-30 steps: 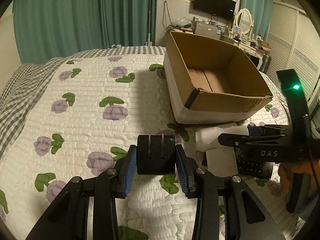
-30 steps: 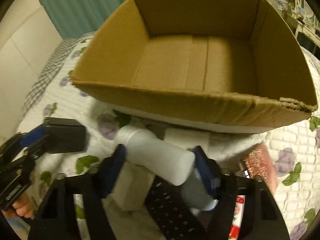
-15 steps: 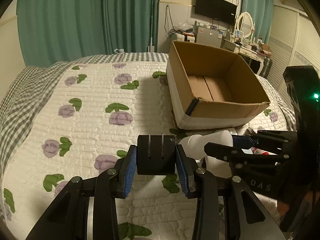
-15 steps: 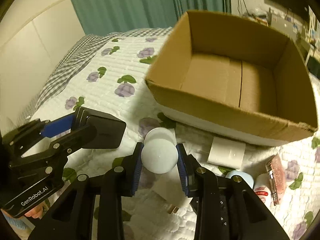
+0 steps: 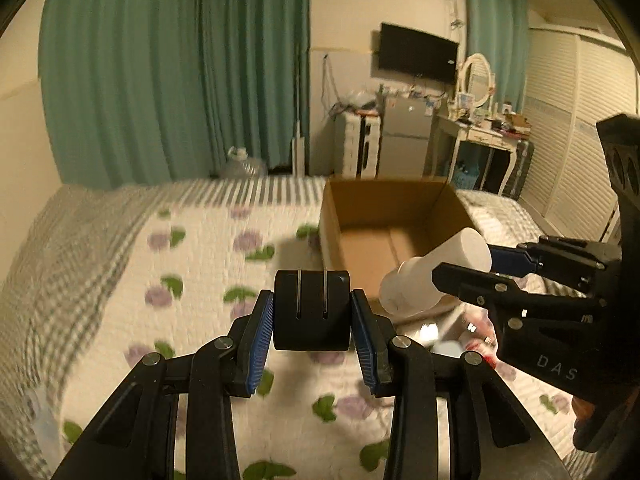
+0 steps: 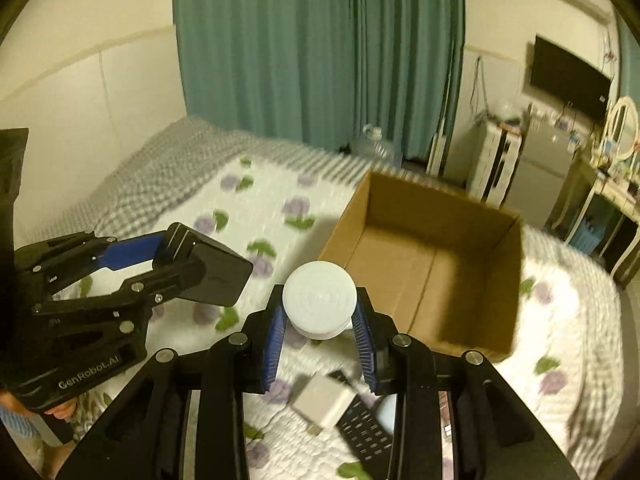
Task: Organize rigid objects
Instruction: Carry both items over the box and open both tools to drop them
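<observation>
Bed quilt (image 5: 200, 280) | left tongs (image 5: 312, 316) pinch black box (image 5: 312, 308) | right tongs (image 6: 320, 316) pinch white bottle (image 6: 319, 296)

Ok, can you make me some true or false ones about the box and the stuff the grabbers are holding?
1. The cardboard box has nothing inside it. True.
2. The right gripper holds a red ball. False: its jaws are shut on a white bottle.
3. The left gripper holds a black block. True.
4. The remote sits in the box. False: it lies on the quilt, outside the box.
5. The curtains are green. True.
6. The bottle lies on the bed. False: it is held up in the air, near the box.
</observation>
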`<state>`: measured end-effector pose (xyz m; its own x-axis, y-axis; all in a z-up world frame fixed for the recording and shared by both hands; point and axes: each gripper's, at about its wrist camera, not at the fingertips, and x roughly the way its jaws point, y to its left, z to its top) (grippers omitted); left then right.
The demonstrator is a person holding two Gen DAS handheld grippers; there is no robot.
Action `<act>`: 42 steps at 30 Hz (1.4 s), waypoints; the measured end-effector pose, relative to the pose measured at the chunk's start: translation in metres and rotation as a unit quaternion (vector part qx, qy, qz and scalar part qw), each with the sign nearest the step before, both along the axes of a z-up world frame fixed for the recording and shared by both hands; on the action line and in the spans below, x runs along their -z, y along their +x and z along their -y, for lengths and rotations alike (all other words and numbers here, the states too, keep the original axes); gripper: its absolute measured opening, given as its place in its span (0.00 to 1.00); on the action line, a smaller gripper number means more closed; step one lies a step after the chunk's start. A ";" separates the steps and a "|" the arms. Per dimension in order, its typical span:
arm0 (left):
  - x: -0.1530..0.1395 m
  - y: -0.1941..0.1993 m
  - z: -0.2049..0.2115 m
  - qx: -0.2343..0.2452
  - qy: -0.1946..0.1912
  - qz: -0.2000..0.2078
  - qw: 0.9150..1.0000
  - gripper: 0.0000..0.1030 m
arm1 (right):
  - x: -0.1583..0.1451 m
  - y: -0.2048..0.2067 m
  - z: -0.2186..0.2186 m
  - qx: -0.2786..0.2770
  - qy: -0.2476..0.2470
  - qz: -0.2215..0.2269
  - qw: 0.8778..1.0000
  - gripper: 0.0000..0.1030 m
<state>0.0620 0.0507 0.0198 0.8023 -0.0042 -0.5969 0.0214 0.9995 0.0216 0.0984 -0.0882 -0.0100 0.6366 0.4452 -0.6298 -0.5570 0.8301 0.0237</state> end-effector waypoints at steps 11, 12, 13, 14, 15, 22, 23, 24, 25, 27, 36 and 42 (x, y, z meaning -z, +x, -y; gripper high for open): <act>-0.017 0.062 0.051 0.049 -0.016 0.009 0.999 0.37 | -0.027 0.050 0.054 0.053 0.009 0.035 0.998 0.31; -0.011 0.068 0.054 0.050 -0.017 0.005 0.999 0.37 | -0.023 0.056 0.060 0.058 0.009 0.032 0.998 0.31; -0.002 0.077 0.057 0.049 -0.016 -0.004 0.999 0.37 | -0.017 0.062 0.065 0.063 0.009 0.030 0.998 0.31; 0.005 0.084 0.060 0.048 -0.013 -0.010 0.999 0.37 | -0.013 0.067 0.070 0.067 0.010 0.026 0.997 0.31; 0.013 0.090 0.064 0.047 -0.010 -0.017 0.999 0.37 | -0.006 0.072 0.075 0.071 0.011 0.022 0.997 0.31; 0.053 0.128 0.086 0.060 0.014 -0.032 0.998 0.37 | 0.036 0.109 0.095 0.084 0.020 -0.001 0.996 0.31; 0.055 0.133 0.086 0.059 0.015 -0.034 0.998 0.37 | 0.039 0.113 0.096 0.085 0.022 -0.003 0.996 0.31; 0.058 0.139 0.087 0.057 0.018 -0.036 0.998 0.37 | 0.043 0.118 0.098 0.085 0.027 -0.005 0.996 0.31; 0.062 0.144 0.087 0.056 0.021 -0.037 0.998 0.37 | 0.046 0.121 0.099 0.085 0.030 -0.006 0.996 0.31; 0.068 0.152 0.088 0.055 0.029 -0.038 0.997 0.38 | 0.054 0.127 0.100 0.085 0.032 -0.009 0.996 0.31; 0.063 0.152 0.084 0.041 0.041 -0.006 0.998 0.60 | 0.065 0.144 0.102 0.084 0.041 -0.011 0.996 0.31; 0.058 0.137 0.078 0.020 0.041 -0.029 0.999 0.60 | 0.048 0.145 0.101 0.088 0.043 -0.014 0.995 0.46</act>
<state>0.1988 -0.0271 -0.0382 0.7669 0.0160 -0.6415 0.0640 0.9928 0.1013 0.2432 -0.1890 -0.0584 0.6918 0.3816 -0.6130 -0.4020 0.9088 0.1120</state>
